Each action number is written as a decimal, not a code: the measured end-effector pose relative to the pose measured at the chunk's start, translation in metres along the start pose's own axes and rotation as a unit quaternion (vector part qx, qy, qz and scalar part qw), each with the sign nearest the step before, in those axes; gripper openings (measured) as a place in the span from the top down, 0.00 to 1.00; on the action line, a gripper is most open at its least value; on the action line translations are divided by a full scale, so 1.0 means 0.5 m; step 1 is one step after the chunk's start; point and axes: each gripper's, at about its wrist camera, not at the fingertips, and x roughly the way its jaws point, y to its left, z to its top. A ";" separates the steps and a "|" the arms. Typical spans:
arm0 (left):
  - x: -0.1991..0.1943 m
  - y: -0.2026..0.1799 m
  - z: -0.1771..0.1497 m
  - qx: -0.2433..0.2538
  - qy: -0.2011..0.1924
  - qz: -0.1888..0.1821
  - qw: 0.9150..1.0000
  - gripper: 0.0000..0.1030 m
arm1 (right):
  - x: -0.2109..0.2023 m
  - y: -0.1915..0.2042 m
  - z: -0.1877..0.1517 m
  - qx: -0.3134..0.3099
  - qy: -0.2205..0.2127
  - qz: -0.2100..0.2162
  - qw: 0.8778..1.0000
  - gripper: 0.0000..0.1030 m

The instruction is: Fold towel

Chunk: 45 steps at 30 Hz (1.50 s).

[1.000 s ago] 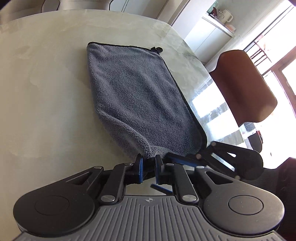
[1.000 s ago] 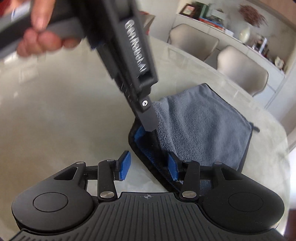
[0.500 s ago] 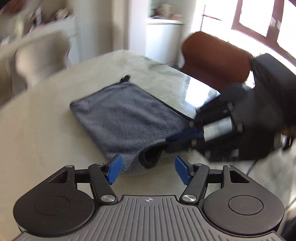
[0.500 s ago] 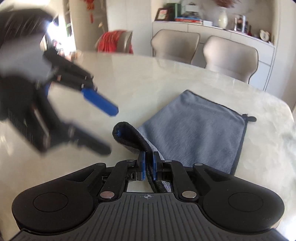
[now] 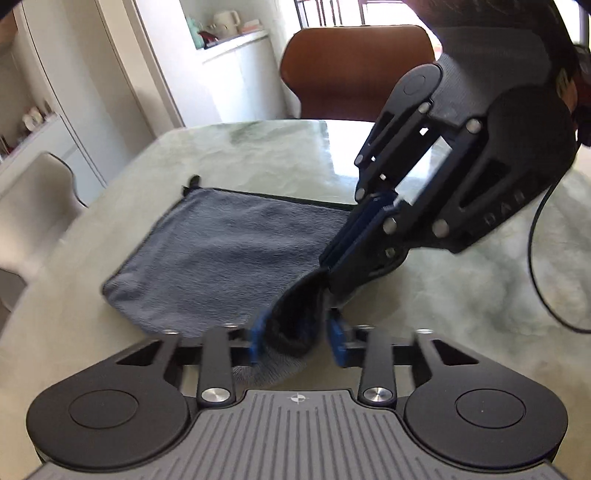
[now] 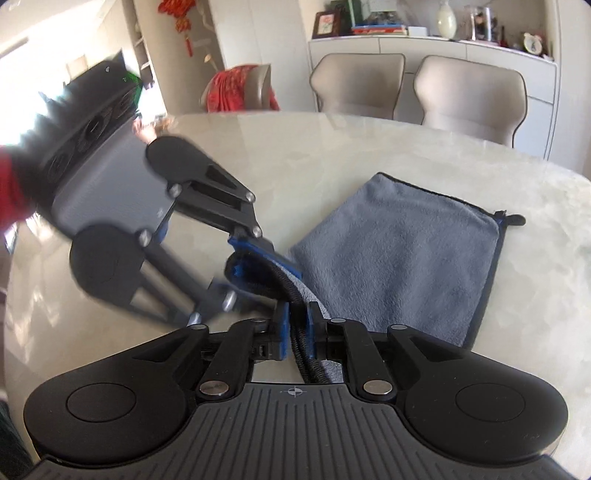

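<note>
Towel (image 6: 399,258) lies folded on the desk (image 6: 332,155) ahead of both tools, near corner pinched in the right tool (image 6: 297,325) and bunched between the closing pads of the left tool (image 5: 295,338); advise lifting both evenly, edges aligned.

A home dining room. A round marble table (image 6: 332,147) stands among upholstered chairs (image 6: 469,96) and a brown chair (image 5: 354,70). A white sideboard (image 6: 424,48) carries books, a vase (image 6: 446,18) and a framed picture (image 6: 327,24); red ornaments (image 6: 183,18) hang on the wall.
</note>
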 end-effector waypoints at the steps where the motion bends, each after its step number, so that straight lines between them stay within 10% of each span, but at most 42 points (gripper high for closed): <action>1: -0.003 0.010 0.001 -0.017 -0.005 0.000 1.000 0.89 | -0.002 0.005 -0.002 -0.007 0.007 -0.013 1.000 0.55; 15: -0.026 0.051 0.037 -0.078 -0.010 -0.015 0.997 0.90 | 0.019 0.027 -0.074 -0.108 0.052 -0.154 0.981 0.48; 18: -0.024 0.050 0.035 -0.077 -0.003 -0.012 0.997 0.89 | 0.017 0.016 -0.066 -0.100 0.041 -0.146 0.983 0.78; 22: -0.025 0.052 0.018 -0.084 0.011 -0.011 0.996 0.89 | -0.001 -0.010 -0.043 -0.079 0.040 -0.119 0.989 0.86; 32: -0.017 0.112 0.029 -0.082 -0.010 0.017 0.996 0.88 | -0.005 -0.153 0.070 -0.021 0.000 -0.061 0.998 0.88; 45: 0.091 0.327 0.060 -0.199 -0.003 0.055 0.978 0.88 | 0.159 -0.316 0.197 0.001 0.021 -0.045 0.999 0.89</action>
